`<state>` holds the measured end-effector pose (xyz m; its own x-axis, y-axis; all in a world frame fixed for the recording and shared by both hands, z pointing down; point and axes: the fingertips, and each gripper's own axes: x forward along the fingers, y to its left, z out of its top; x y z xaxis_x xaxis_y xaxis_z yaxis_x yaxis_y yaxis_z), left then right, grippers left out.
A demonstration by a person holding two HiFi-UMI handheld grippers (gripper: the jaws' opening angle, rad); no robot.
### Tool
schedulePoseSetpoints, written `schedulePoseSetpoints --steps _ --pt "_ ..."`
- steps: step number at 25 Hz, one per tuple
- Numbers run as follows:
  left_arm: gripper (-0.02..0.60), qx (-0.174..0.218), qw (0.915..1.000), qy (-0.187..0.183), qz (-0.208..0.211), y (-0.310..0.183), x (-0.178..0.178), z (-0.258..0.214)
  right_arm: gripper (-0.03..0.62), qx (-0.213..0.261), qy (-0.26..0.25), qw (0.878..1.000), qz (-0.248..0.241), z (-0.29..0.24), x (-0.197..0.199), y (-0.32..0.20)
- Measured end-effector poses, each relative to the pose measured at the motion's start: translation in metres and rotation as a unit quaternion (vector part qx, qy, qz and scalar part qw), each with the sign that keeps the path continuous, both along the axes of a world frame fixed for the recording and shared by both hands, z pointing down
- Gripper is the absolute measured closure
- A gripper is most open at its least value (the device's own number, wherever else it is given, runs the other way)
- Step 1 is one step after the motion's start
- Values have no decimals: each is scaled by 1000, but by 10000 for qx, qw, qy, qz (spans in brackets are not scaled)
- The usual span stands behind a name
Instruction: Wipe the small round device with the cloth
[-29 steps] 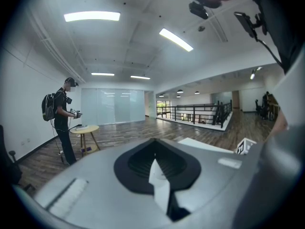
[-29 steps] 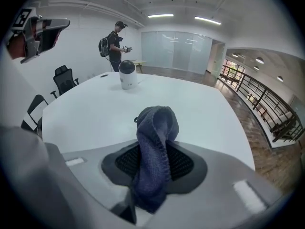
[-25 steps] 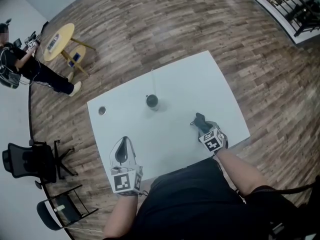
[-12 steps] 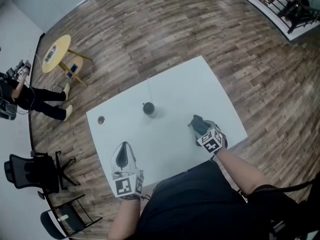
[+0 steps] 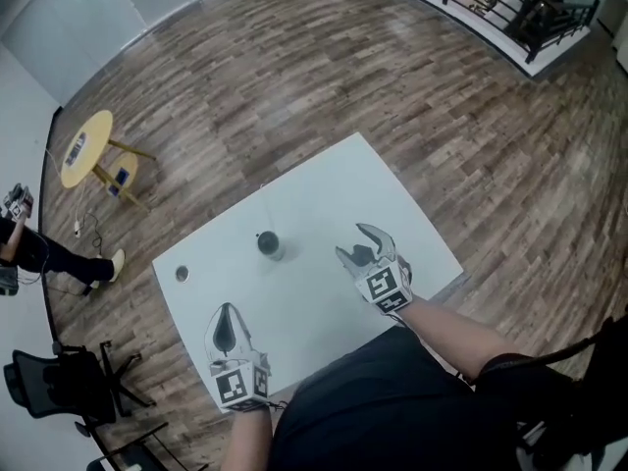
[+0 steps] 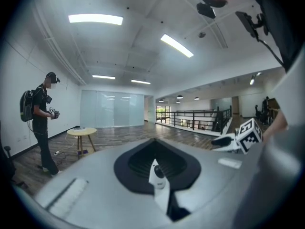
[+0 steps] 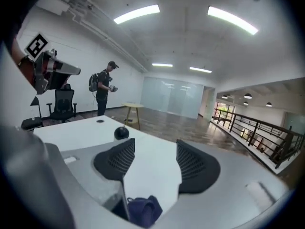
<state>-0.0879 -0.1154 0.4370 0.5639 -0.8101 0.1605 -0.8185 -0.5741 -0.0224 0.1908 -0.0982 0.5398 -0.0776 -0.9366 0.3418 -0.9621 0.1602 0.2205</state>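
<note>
Right tool (image 7: pixel 152 149) is spreading its jaws, crumpled dark-blue cloth (image 7: pixel 143 210) lying loose at their root, left tool (image 6: pixel 157 175) is idling pressed together; small round black device (image 7: pixel 121 133) is sitting ahead-left on white counter (image 7: pixel 81 130), so pinching the cloth firmly likely comes next.

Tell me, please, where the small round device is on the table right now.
In the head view the small round device stands near the middle of the white table, right of a small grey disc by the left edge.
</note>
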Motion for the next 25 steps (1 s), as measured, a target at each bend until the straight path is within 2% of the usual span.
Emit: schedulePoseSetpoints --steps 2,5,8,11,20,25 --pt "577 10 10000 56 -2 -2 -3 1 324 356 -32 9993 -51 -21 -9 -6" --pt "577 -30 9999 122 -17 -4 -7 4 324 636 -7 9978 -203 -48 -24 -12" --pt "577 -69 9998 174 -34 -9 -9 4 326 730 43 9966 -382 -61 -40 -19" --pt "577 -114 9995 299 -39 -9 -15 22 331 653 154 9965 -495 -51 -49 -14" --pt "577 -18 9996 290 23 -17 -28 22 581 177 190 9991 -347 -9 -61 -5" --pt "577 -55 9997 218 -7 -22 -35 22 592 73 146 9996 -222 -1 -56 -7"
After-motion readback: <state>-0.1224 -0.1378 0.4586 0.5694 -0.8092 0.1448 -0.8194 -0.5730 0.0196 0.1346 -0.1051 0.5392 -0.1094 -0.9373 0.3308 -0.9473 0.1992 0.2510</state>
